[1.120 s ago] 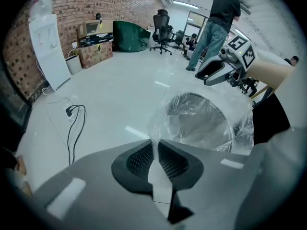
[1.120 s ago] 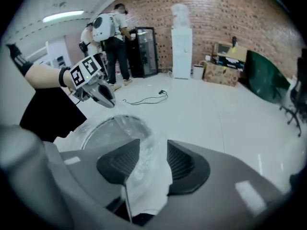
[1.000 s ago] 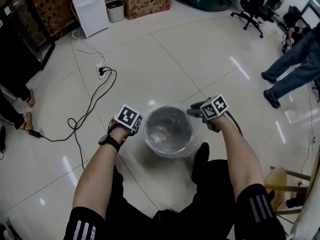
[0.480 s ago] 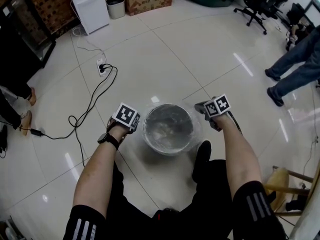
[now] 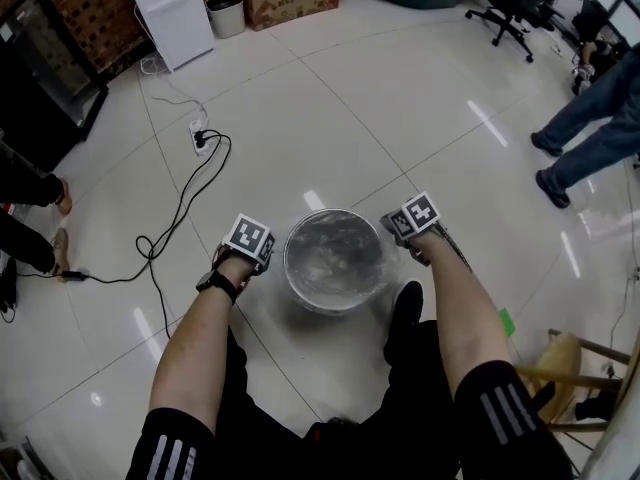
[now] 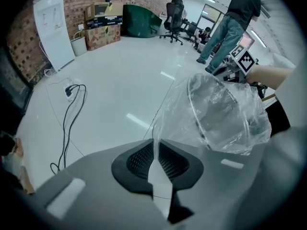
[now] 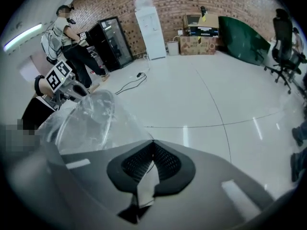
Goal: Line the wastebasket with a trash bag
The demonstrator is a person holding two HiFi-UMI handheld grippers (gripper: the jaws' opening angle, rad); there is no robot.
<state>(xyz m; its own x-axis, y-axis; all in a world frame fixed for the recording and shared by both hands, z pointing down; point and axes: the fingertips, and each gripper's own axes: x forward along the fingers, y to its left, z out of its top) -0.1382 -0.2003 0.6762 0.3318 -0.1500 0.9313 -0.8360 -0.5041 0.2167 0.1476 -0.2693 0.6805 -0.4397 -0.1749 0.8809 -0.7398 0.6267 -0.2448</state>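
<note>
Counted one wastebasket (image 5: 288, 260), one trash bag (image 5: 335, 263) (clear film) draped inside it, two grippers — left gripper (image 6: 154, 145) fingers (image 6: 139, 161) clamped on the bag's edge, right gripper (image 7: 152, 146) pinched closed on the opposite edge.

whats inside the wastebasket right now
A clear trash bag lines the wastebasket, its edge pinched by the left gripper and right gripper. The wrinkled film hides the bottom.

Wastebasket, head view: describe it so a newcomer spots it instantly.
On the glossy white floor, look between the left gripper and right gripper. The wastebasket is the round bin there; unlike the small bin beside the water dispenser, it wears a clear trash bag.
</note>
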